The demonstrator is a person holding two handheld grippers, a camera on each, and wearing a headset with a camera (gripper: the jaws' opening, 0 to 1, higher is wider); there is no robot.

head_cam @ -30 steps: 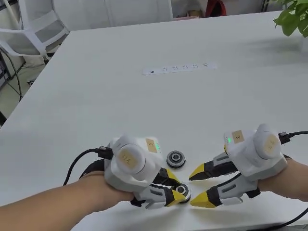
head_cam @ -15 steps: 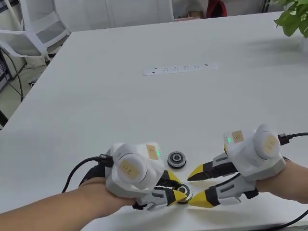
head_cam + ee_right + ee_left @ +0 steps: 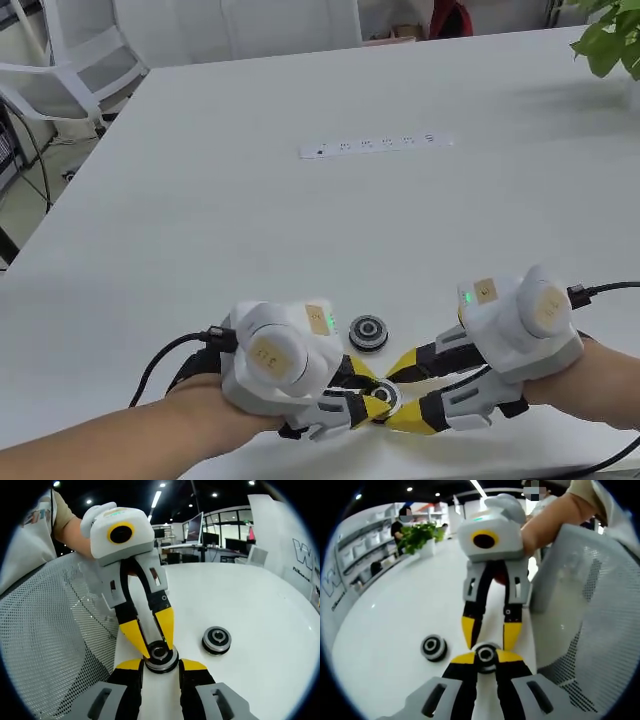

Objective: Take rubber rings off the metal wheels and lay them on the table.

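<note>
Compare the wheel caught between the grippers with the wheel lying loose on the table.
The gripped wheel is pinched by the left gripper and the right gripper; the loose wheel lies flat, untouched. The gripped wheel sits nearer the person; the loose wheel lies farther in on the table. Both are small metal wheels wearing dark rings.

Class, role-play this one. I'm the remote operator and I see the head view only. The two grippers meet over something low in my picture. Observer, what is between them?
Observer: A metal wheel with its dark rubber ring on it. The left gripper is shut on it.
Operator: And the other one?
Observer: The right gripper has its yellow tips either side of the same wheel. I cannot tell whether they press it.
Operator: Anything near me, below my picture?
Observer: A grey mesh chair back stands just off the edge of the table.
</note>
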